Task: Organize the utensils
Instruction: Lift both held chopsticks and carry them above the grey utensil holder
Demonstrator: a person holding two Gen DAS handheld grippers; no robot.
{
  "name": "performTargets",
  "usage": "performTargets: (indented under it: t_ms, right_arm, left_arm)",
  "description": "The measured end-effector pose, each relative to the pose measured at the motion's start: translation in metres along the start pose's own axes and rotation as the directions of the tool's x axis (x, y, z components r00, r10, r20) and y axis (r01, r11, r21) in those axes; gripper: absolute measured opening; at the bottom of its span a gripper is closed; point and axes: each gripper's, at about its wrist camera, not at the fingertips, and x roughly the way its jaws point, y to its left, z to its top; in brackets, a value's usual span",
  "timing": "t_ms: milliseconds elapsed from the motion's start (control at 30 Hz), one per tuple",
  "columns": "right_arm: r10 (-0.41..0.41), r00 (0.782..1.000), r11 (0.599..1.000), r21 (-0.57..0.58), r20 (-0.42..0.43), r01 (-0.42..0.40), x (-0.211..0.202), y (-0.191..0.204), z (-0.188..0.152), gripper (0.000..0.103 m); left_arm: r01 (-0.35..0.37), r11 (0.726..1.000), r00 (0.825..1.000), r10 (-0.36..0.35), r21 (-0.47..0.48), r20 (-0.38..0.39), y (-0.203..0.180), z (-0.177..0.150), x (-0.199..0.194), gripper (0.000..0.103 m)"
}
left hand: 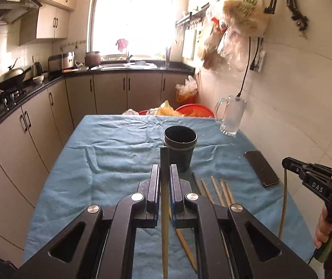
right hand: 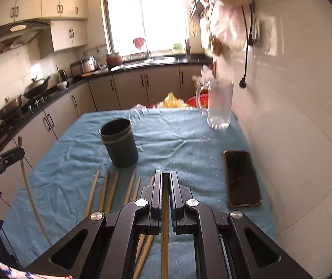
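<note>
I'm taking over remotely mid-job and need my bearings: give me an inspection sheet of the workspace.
Surface: table under a wrinkled blue cloth.
Job's things: dark cylindrical holder cup, upright, looks empty; loose wooden chopsticks flat on the cloth in front of it.
Clutter: clear glass mug; black smartphone lying flat.
Grippers: left gripper shut on one chopstick; right gripper shut on another chopstick.
Cables: black cord hanging down the white wall.
Surroundings: kitchen counter, window, hanging plastic bags.
</note>
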Motion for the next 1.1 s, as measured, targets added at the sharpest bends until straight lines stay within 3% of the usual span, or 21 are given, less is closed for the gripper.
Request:
performTargets:
  t_ms: [167,467,933,1100]
  right_arm:
    - [0.003,0.999,1.0,-0.018,0.043,-0.002,-0.029,0.004,0.002,0.005]
    - [0.012,0.993,1.0,-0.02,0.114,-0.01,-0.066,0.009,0.005,0.005]
    - [0.077,0.983,0.997,-0.015,0.166,-0.075,-0.08,0.013,0.038,0.005]
    - [0.105,0.976,0.994,-0.028,0.19,-0.101,-0.079,0.019,0.054,0.005]
  left_arm:
    - [0.031,0.999,0.999,-0.031,-0.037,0.021,-0.005,0.0,-0.023,0.007]
    - [0.027,0.999,0.998,-0.025,-0.029,0.055,-0.013,0.0,-0.045,0.007]
    - [0.093,0.995,0.991,-0.089,-0.035,0.097,-0.003,0.026,-0.063,0.007]
    - [0.082,0.996,0.992,-0.078,-0.039,0.101,0.0,0.035,-0.058,0.007]
